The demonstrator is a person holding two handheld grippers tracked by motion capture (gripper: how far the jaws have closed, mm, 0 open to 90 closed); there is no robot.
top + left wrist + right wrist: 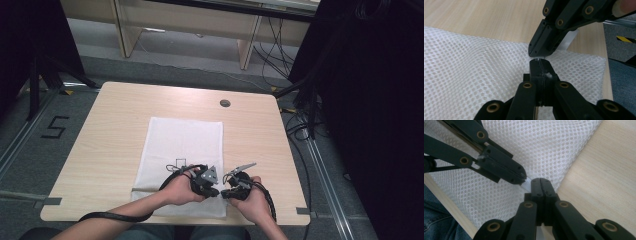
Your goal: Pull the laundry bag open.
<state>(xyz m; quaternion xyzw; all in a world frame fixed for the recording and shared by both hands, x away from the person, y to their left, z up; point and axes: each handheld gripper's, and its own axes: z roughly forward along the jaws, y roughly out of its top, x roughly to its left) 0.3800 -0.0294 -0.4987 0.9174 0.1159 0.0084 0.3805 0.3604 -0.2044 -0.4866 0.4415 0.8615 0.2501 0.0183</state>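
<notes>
Both hands meet low at the near table edge, wrists turned inward. The left gripper [540, 65] and right gripper [541, 183] are tip to tip, each with jaws pressed together, pinching a small white tab between them on the white mesh bag [180, 145]

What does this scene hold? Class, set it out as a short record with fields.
surface: wooden table
item: white mesh bag, lying flat
left hand-held gripper: jaws shut, pinching a small clear tab at the bag's near right edge
right hand-held gripper: jaws shut, tip to tip with the left one at that tab
table detail: round cable hole behind the bag
</notes>
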